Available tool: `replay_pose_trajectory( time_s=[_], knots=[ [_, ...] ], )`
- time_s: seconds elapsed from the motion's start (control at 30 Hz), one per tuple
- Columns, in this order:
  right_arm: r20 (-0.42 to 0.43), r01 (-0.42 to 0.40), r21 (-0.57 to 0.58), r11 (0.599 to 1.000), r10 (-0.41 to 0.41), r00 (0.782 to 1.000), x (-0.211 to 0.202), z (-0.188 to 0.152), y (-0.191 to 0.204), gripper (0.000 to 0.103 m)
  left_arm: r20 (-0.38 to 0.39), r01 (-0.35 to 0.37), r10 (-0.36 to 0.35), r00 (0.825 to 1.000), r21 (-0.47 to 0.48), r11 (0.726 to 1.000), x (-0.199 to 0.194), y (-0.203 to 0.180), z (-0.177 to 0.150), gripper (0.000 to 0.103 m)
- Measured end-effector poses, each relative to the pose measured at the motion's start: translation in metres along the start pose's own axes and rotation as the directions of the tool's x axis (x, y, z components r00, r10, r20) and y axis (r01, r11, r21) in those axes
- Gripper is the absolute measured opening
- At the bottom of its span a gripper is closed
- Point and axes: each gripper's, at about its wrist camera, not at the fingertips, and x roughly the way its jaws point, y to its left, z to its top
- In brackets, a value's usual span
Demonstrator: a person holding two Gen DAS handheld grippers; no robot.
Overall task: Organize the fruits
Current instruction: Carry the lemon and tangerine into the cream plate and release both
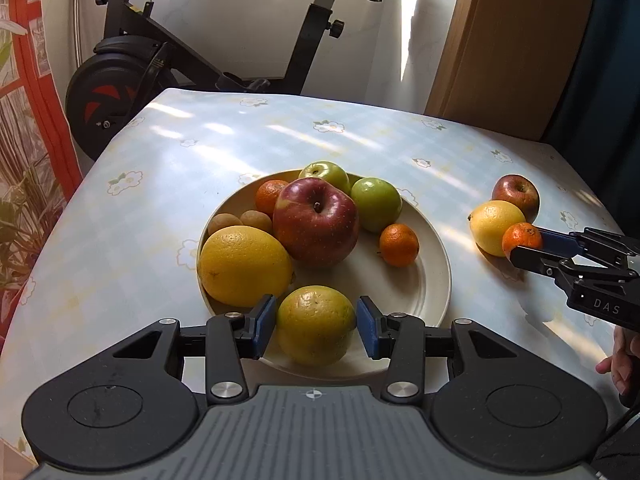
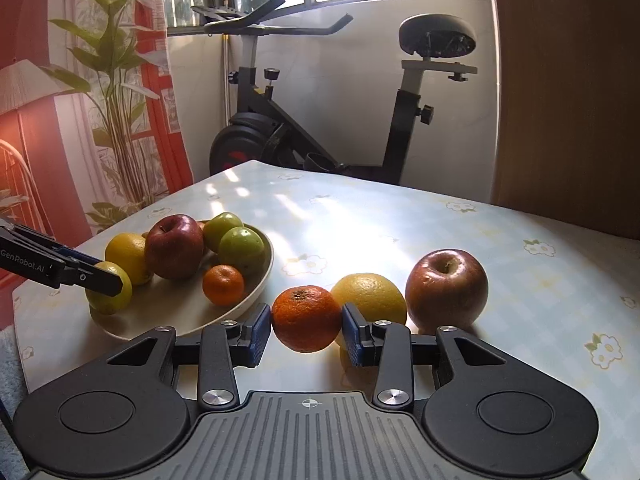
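Now your right hand-held gripper (image 2: pixel 306 330) grips the tangerine (image 2: pixel 306 318) on the table (image 2: pixel 520 280); the plate (image 2: pixel 240 300) lies to its left, where your left hand-held gripper (image 1: pixel 316 320) brackets a green orange (image 1: pixel 315 324), grip uncertain

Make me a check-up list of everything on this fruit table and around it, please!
Surface: table under a pale blue flowered cloth, sunlit.
Job's things: plate holds a big red apple, two green apples, a tangerine, yellow citrus and small brown fruits. Off the plate: a mandarin, a lemon, a second red apple.
Clutter: nothing seen.
Grippers: left gripper pads flank a yellow-green citrus on the plate; right gripper pads are against the mandarin.
Cables: nothing seen.
Surroundings: exercise bike, window, printed curtain.
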Motion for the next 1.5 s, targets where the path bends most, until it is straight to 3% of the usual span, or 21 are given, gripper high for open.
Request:
replay_pose_trajectory(
  time_s=[0.33, 0.6, 0.97, 1.5],
  knots=[
    [-0.061, -0.116, -0.21, 0.971, 0.105, 0.993, 0.051, 0.038, 0.048, 0.035, 0.005, -0.025, 0.026, 1.0, -0.015, 1.0, 0.004, 0.008, -0.005, 0.046],
    [-0.105, -0.159, -0.307, 0.938, 0.133, 0.986, 0.077, 0.045, 0.074, 0.035, 0.0, -0.025, 0.025, 1.0, -0.03, 0.999, 0.007, 0.011, -0.004, 0.047],
    [-0.118, -0.153, -0.347, 0.925, 0.119, 0.986, 0.086, 0.047, 0.081, 0.04, -0.01, -0.026, 0.025, 1.0, -0.046, 0.999, 0.007, 0.011, -0.004, 0.049],
    [-0.052, -0.114, -0.243, 0.963, 0.104, 0.993, 0.055, 0.043, 0.056, 0.044, 0.0, -0.044, 0.044, 0.999, -0.067, 0.997, 0.002, 0.009, -0.003, 0.05]
  ],
)
